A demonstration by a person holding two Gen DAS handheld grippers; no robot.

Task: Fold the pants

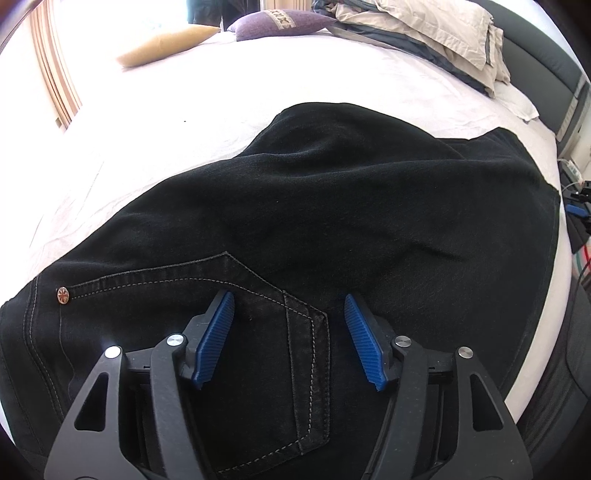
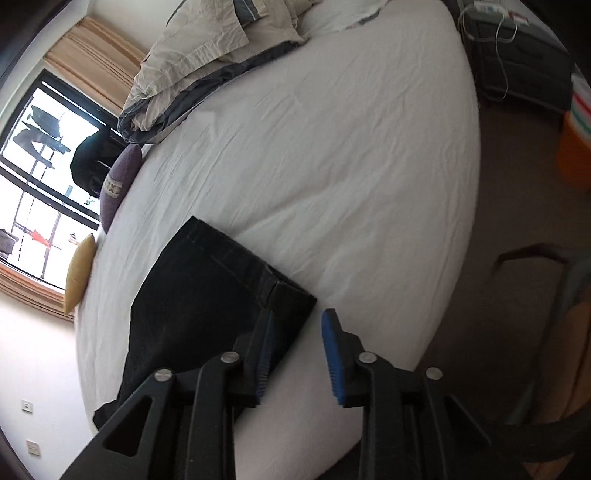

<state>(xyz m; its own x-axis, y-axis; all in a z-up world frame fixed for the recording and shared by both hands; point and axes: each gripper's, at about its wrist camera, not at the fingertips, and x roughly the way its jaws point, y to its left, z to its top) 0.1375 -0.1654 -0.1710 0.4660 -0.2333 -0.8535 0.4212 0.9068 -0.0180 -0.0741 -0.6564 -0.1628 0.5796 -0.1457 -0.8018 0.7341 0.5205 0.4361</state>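
Black jeans (image 1: 314, 206) lie folded on the white bed sheet (image 1: 147, 122). In the left wrist view my left gripper (image 1: 290, 301) is open just above the back pocket (image 1: 258, 332), with a copper rivet (image 1: 62, 295) to its left. In the right wrist view the jeans (image 2: 207, 295) lie at the lower left of the bed (image 2: 351, 166). My right gripper (image 2: 299, 325) is open above the jeans' near corner, its left finger over the cloth and its right finger over the sheet. Neither holds anything.
A yellow cushion (image 1: 166, 44), a purple cushion (image 1: 277, 22) and a heap of beige and grey bedding (image 1: 424, 40) lie at the far end. A window (image 2: 37, 166) is on the left. The bed edge (image 2: 469, 221) drops to brown floor with a nightstand (image 2: 517, 59) and cables.
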